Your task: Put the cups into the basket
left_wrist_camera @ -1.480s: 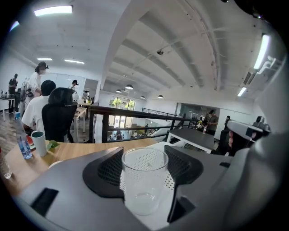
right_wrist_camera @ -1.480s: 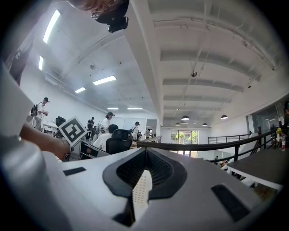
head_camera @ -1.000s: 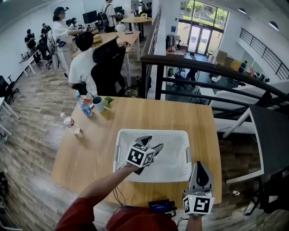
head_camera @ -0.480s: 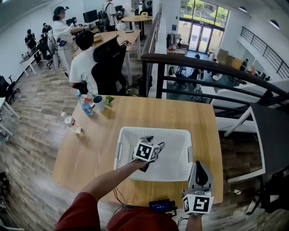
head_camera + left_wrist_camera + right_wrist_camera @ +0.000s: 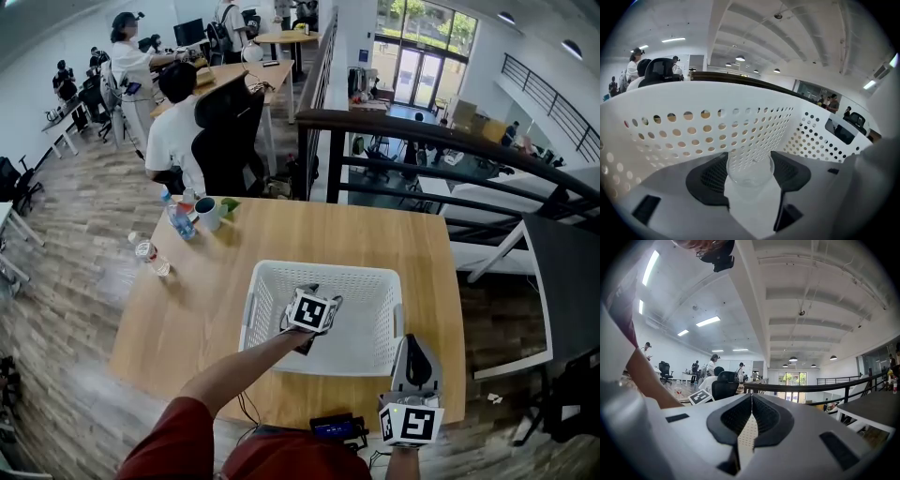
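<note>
A white perforated basket (image 5: 323, 272) stands on the wooden table (image 5: 187, 319). My left gripper (image 5: 321, 296) reaches down inside it. In the left gripper view its pads (image 5: 708, 176) hold a clear plastic cup (image 5: 750, 169) from both sides, low against the basket wall (image 5: 693, 126). My right gripper (image 5: 413, 345) hovers at the table's front right edge, beside the basket, its jaws pressed together with nothing between them (image 5: 751, 401). A white mug (image 5: 207, 213) stands at the table's far left corner.
Two water bottles (image 5: 176, 221) (image 5: 148, 255) and a green item (image 5: 230, 204) lie near the mug. A small dark device (image 5: 336, 428) sits at the table's front edge. A black railing (image 5: 422, 141) runs behind the table. A seated person (image 5: 178, 131) is beyond the far left corner.
My left gripper has moved a little to the right and deeper into the basket with the cup. The right gripper has stayed where it was.
</note>
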